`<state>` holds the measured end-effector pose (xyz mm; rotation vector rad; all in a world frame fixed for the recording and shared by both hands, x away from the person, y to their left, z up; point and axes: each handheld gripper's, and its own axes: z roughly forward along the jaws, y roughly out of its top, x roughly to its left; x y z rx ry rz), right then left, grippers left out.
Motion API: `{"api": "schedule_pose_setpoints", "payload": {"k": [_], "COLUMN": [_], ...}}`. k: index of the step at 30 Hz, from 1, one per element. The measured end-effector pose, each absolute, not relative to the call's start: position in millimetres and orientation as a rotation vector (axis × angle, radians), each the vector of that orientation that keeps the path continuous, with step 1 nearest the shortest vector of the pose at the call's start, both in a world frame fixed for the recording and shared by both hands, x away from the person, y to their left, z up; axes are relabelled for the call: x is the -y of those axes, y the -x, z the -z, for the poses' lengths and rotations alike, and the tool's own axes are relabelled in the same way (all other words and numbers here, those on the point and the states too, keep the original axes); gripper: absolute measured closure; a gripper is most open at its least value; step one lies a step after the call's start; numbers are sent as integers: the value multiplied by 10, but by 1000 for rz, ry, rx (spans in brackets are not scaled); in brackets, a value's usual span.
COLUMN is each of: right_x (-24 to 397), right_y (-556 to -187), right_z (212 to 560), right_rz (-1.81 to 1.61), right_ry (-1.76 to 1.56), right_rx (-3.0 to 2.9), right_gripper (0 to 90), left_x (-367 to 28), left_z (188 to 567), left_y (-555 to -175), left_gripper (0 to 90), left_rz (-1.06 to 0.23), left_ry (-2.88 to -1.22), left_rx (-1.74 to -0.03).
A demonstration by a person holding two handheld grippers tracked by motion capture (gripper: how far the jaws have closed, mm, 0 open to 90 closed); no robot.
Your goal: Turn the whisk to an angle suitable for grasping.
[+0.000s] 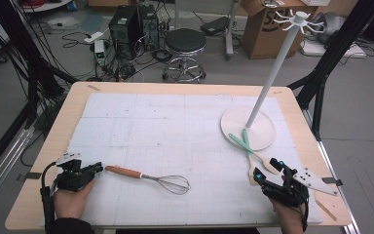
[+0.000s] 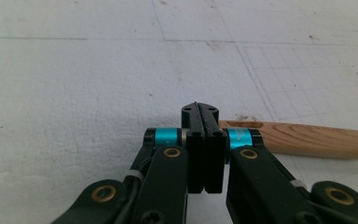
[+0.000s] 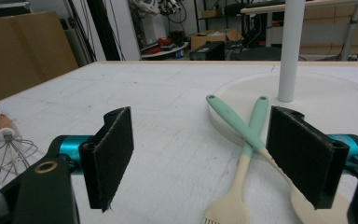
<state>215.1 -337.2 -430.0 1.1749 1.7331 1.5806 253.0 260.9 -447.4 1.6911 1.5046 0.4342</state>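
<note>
Currently the whisk [image 1: 148, 178] is lying flat on the white mat [image 1: 175, 126], lower centre-left of the high view, wooden handle pointing left, wire head to the right. Left gripper [image 1: 97, 168] is sitting at lower left, tips just beside the handle end w/ a small gap between them; in the left gripper view the handle [image 2: 307, 139] is running off to the right, beside the closed tips. Its jaws are pressed fully together, gripping nothing.

Right gripper [image 1: 268, 168] is resting at lower right of the high view, jaws standing wide apart, nothing between the pads. Right gripper view: the pads are framing two mint-handled utensils, a brush [image 3: 240, 163] and a spoon [image 3: 261, 144], which are crossing each other; their handle ends are lying on the round base [image 1: 265, 139] of the white stand [image 1: 277, 63]. Whisk head [image 3: 4, 149] is showing at far left edge of that view.

Stand is tilting up toward upper right of the high view, hooks at top. Wooden table [image 1: 53, 141] is showing around the mat.
</note>
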Motion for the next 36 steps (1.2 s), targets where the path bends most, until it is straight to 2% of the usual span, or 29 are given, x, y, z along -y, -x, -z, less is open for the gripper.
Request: {"api": "schedule_pose_setpoints", "payload": {"k": [15,29,36], "right_x": [3381,3405,3419], "right_y": [-2149,-2141,-2141], "right_z": [4299,4288,4284], "right_rz": [-1578,-1588,-1589], "right_ry": [-1168,-1171,-1167], "right_rx": [-1728,-1719,-1716], "right_gripper": [221,221,221], "left_x": [-2499,-1701,-1518], "left_z": [4517,4496,4513], "left_y": [-2657,-2662,-2705], "left_gripper": [898,897,897], "left_rz": [-340,-294,-274], "left_ry": [-1771,-1895,-1896], "left_rx": [-1449,-1301,-1263]}}
